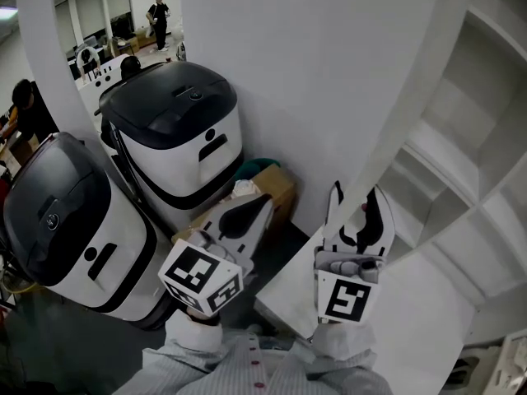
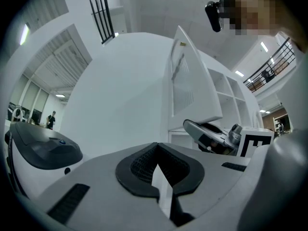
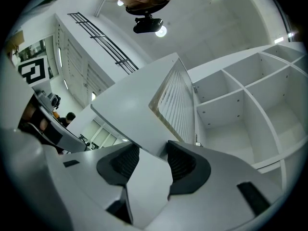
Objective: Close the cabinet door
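The white cabinet door [image 1: 313, 81] stands swung open, edge-on to me, in front of the white cabinet [image 1: 469, 163] with its bare shelf compartments. My right gripper [image 1: 356, 208] points up at the door's lower free edge and straddles it. In the right gripper view the door [image 3: 139, 109] fills the gap and both black pads [image 3: 180, 162] lie against it, so the right gripper [image 3: 149, 160] is shut on it. My left gripper [image 1: 247, 212] hangs left of the door, apart from it. Its jaws meet with nothing between them [image 2: 157, 162]. The left gripper view shows the door [image 2: 190, 81] and the right gripper [image 2: 211, 136] beside it.
Two white machines with black lids [image 1: 177, 130] [image 1: 66, 220] stand on the floor to the left. A cardboard box [image 1: 276, 183] lies between them and the door. A white low surface [image 1: 412, 311] sits under the right gripper. People [image 1: 159, 19] stand far off.
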A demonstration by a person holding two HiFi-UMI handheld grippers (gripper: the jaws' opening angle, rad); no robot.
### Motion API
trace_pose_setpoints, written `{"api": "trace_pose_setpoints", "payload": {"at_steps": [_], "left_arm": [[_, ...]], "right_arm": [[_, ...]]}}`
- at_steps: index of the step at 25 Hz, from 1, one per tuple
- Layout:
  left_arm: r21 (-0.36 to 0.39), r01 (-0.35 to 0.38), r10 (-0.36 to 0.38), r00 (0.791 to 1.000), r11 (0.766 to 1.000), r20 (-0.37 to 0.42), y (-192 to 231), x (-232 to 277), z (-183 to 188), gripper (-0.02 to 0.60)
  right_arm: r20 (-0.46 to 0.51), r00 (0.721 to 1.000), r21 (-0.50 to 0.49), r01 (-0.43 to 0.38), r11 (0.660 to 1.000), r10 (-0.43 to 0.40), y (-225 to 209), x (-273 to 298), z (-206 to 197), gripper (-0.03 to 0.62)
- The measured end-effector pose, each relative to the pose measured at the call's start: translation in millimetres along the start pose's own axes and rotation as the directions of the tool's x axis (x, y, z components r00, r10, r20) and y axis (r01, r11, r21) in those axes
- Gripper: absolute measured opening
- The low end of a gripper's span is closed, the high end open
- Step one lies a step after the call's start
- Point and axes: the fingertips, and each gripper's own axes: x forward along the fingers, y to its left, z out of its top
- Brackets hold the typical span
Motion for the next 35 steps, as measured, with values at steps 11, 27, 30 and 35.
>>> {"api": "trace_pose_setpoints", "payload": {"at_steps": [11, 27, 30, 35], "left_arm": [[0.009, 0.093, -0.093, 0.996, 0.996, -0.002, -30.7, 20.6, -1.7, 0.009], [-0.007, 0.135, -0.134, 0.99, 0.991, 0.029, -42.8, 44.1, -3.9, 0.009], [-0.013, 0.13, -0.129, 0.991, 0.991, 0.033, -42.1, 48.1, -5.7, 0.009], [-0.024, 0.139, -0.138, 0.99, 0.99, 0.037, -49.3, 58.7, -9.1, 0.009]], "right_arm": [[0.014, 0.999, 0.013, 0.047, 0.999, -0.047, -38.3, -34.8, -0.2, 0.126], [0.011, 0.978, 0.264, 0.198, 0.944, -0.208, -123.1, -64.9, -15.8, 0.071], [-0.003, 0.976, 0.329, 0.208, 0.921, -0.219, -142.4, -67.2, -23.8, 0.072], [-0.013, 0.978, 0.398, 0.198, 0.896, -0.21, -164.1, -66.7, -32.6, 0.072]]}}
